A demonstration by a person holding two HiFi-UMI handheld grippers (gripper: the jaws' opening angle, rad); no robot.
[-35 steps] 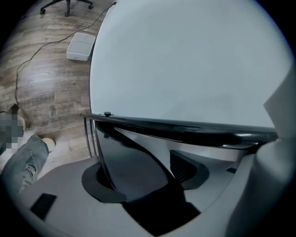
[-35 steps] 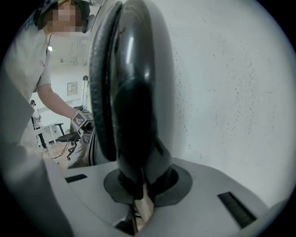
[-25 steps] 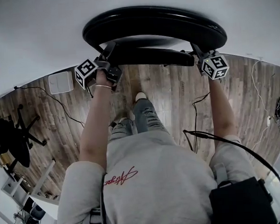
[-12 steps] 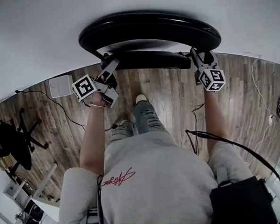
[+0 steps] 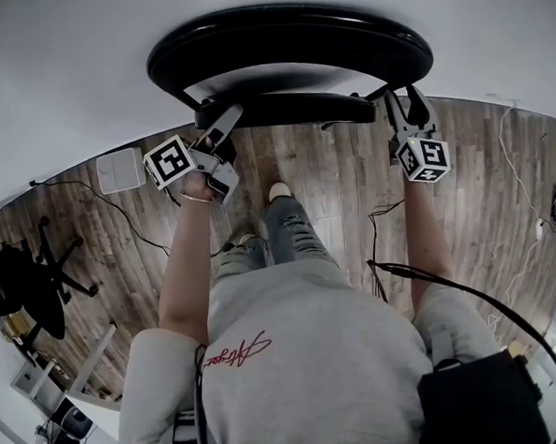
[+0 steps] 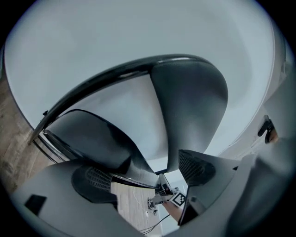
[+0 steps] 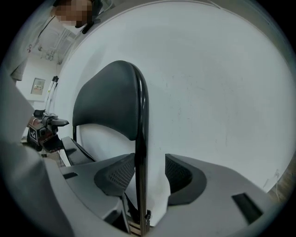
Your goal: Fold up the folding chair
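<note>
The black folding chair stands against the white wall, its curved backrest (image 5: pixel 285 38) above the seat (image 5: pixel 285 108). My left gripper (image 5: pixel 220 126) is at the seat's left end. In the left gripper view it (image 6: pixel 145 173) is wide open, the seat's edge (image 6: pixel 92 139) runs in between the jaws, and the backrest (image 6: pixel 189 102) rises behind. My right gripper (image 5: pixel 402 105) is at the chair's right side. In the right gripper view its jaws (image 7: pixel 145 176) are closing, with the upright frame tube (image 7: pixel 141 152) between them close to the left pad (image 7: pixel 115 176); the right pad is clear of it.
The floor is wood plank (image 5: pixel 482 185), with cables (image 5: pixel 386 228) trailing across it. A white box (image 5: pixel 120 168) lies near the wall at left, and an office chair (image 5: pixel 18 279) stands at far left. The person's foot (image 5: pixel 278 193) is just short of the chair.
The right gripper's jaws have opened around the frame tube and it has shifted up along the chair's side. The left gripper has risen and rolled at the seat's left end.
</note>
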